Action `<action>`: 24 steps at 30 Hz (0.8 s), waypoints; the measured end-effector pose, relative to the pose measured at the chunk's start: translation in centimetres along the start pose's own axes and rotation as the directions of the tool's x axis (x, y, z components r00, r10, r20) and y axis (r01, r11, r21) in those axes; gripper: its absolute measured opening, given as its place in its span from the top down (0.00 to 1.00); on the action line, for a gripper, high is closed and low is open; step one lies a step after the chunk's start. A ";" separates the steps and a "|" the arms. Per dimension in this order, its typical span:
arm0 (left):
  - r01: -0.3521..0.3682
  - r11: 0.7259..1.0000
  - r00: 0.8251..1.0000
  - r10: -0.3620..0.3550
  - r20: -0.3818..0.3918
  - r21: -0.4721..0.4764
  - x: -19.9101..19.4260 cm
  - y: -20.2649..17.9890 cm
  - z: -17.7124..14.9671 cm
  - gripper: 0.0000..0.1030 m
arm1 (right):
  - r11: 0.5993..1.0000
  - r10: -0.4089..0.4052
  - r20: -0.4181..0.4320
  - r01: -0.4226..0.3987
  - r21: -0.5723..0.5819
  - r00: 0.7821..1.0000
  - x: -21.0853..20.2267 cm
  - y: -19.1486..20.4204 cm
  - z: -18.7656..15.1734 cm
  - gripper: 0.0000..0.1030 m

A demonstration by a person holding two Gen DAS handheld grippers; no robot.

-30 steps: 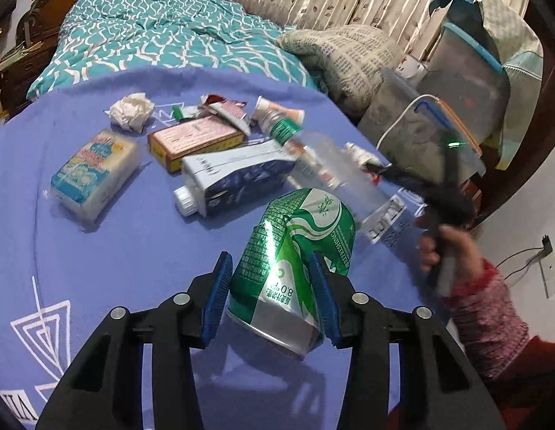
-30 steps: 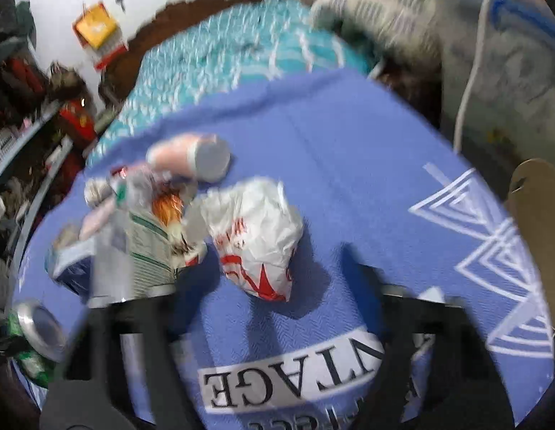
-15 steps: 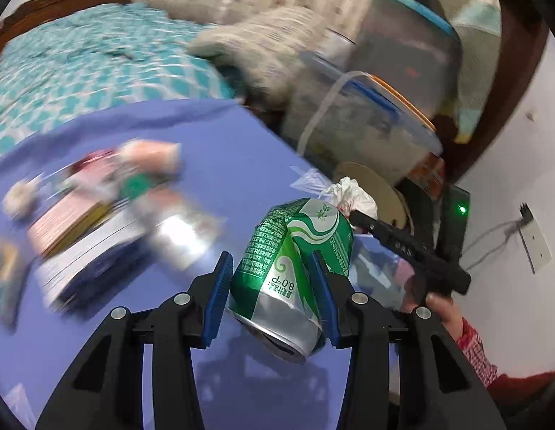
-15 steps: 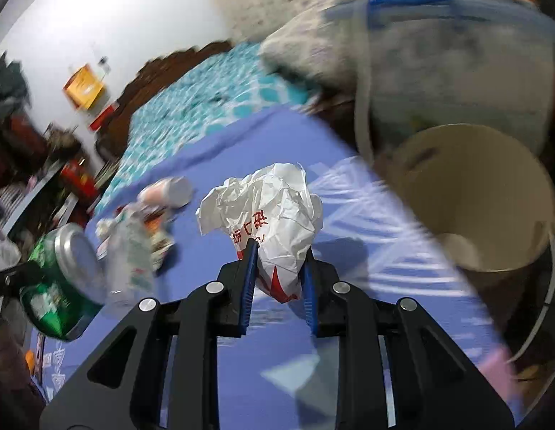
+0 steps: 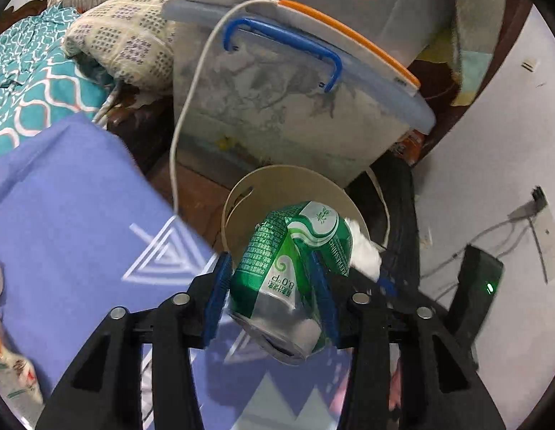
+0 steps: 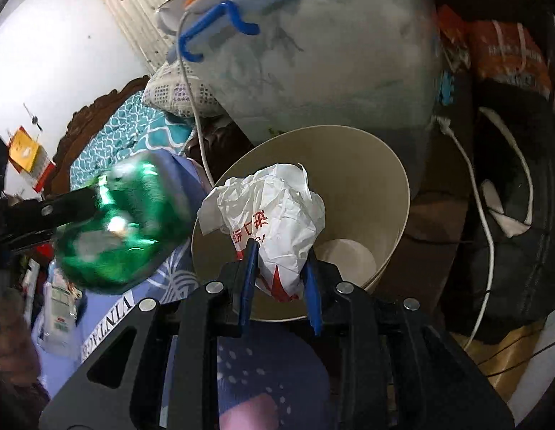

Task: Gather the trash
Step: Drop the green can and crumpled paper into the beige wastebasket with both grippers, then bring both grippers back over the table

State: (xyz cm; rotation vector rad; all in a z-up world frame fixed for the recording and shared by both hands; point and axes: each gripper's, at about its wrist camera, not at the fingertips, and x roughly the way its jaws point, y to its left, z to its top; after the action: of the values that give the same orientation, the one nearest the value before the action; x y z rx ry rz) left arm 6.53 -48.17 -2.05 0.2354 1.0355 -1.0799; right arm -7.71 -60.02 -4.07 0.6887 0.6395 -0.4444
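The left tongs point(image 5: 273, 294) clench a crushed green can point(image 5: 295, 272), jaws having just opened slightly; its long axis tilts up and away, silver base toward the camera, held past the worktop's point(image 5: 69, 215) corner at the near rim of a beige bin point(image 6: 367, 186). The right tongs point(image 6: 279, 279), jaws just widened a little, grip a crumpled white bag point(image 6: 273, 215) with red print over the bin's mouth. Inside, the bin's pale bottom shows.

Both wrist views look steeply down, close over the same cream bin point(image 5: 295, 182) point(image 6: 367, 179) (left view from the tablecloth side).
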 end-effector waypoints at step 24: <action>-0.400 0.894 0.880 0.437 0.189 -0.204 -18.8 11.0 -20.9 0.34 | 0.961 0.187 -0.005 -0.184 -0.205 0.982 -3.5 17.1 -11.6 0.31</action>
State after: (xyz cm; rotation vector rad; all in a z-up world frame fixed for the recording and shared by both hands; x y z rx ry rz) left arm 1.92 -18.40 -1.80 0.1893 0.8065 -0.6082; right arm -5.03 -39.39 -1.11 0.5424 0.5910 -0.2056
